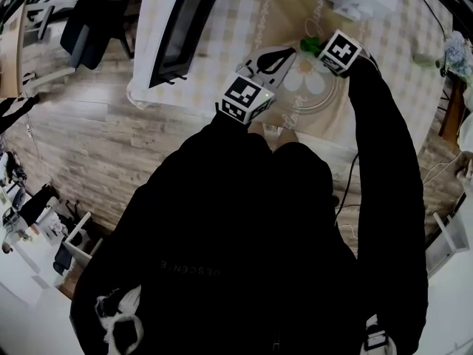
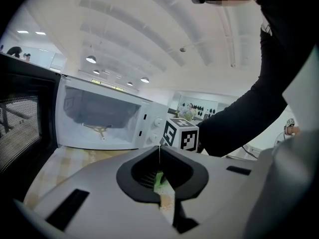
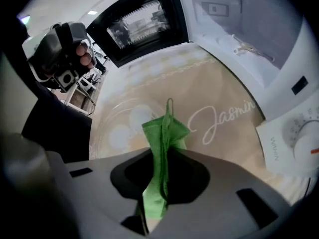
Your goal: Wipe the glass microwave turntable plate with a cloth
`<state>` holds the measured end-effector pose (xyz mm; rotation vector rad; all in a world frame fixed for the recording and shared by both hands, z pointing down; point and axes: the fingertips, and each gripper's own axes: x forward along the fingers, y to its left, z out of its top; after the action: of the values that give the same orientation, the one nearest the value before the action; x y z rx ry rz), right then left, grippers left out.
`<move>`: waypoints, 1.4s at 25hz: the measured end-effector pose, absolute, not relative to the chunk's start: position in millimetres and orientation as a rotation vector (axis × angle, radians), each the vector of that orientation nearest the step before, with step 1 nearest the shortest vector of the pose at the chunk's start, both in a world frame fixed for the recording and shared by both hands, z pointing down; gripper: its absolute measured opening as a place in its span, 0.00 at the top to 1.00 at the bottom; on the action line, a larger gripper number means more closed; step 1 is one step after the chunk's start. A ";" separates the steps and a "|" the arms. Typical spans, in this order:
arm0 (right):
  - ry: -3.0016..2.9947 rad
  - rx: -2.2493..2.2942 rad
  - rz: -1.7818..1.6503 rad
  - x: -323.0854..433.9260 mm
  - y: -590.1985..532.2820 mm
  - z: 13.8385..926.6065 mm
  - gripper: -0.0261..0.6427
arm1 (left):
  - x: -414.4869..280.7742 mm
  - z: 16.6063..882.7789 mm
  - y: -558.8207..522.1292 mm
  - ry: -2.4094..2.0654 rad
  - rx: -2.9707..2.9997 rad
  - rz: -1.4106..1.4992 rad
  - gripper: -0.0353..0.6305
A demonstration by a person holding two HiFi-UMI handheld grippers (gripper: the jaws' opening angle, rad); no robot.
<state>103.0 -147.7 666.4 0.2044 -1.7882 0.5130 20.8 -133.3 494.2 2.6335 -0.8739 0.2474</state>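
While the right gripper point(image 3: 167, 153) has its jaws clamped on a bunched fold of the green cloth point(image 3: 160, 128), most of that cloth stands up past the tips in a loose peak. The left gripper point(image 2: 159, 156) has its jaws drawn together at the tips. A narrow slit lower down shows a sliver of green and beige, and whether any glass rim lies in there cannot be told.

Just beyond the cloth, the glass turntable plate point(image 3: 119, 133) lies flat on the beige tablecloth point(image 3: 219, 98), in front of the white microwave point(image 2: 104, 118). The microwave's door point(image 3: 144, 21) stands wide open to one side. From the head view, both grippers sit over the plate's far side, the left at its rim and the right just beside it with the cloth.

Several things could go wrong from here. The cloth is held only by a thin pinch, so a firm stroke could drag it out of the jaws or let it fold under them. Hard jaw tips would then meet the glass. The plate looks free on a smooth cover, and if the left gripper is not truly steadying it, sideways pressure near the rim could spin it or slide it across the table.
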 end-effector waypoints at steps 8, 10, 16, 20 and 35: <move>-1.817 0.089 0.503 79.1 -107.0 665.3 0.87 | 25.6 496.0 -130.9 -0.859 2.643 0.254 0.91; -1.814 0.048 0.558 72.0 -87.0 661.5 0.87 | 27.5 496.2 -128.7 -0.853 2.646 0.255 0.91; -1.805 0.003 0.611 65.4 -53.0 661.3 0.87 | 31.8 497.3 -118.1 -0.835 2.650 0.263 0.91; -1.806 0.000 0.600 64.9 -40.6 661.3 0.87 | 34.2 497.3 -110.7 -0.829 2.651 0.268 0.91; -1.762 -0.220 0.638 46.7 58.6 661.7 0.87 | 46.5 494.9 -86.1 -0.803 2.671 0.274 0.91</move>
<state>46.7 58.6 661.7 -0.2196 -1.7617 0.6378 46.5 -86.1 494.9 2.6710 -0.8032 0.2737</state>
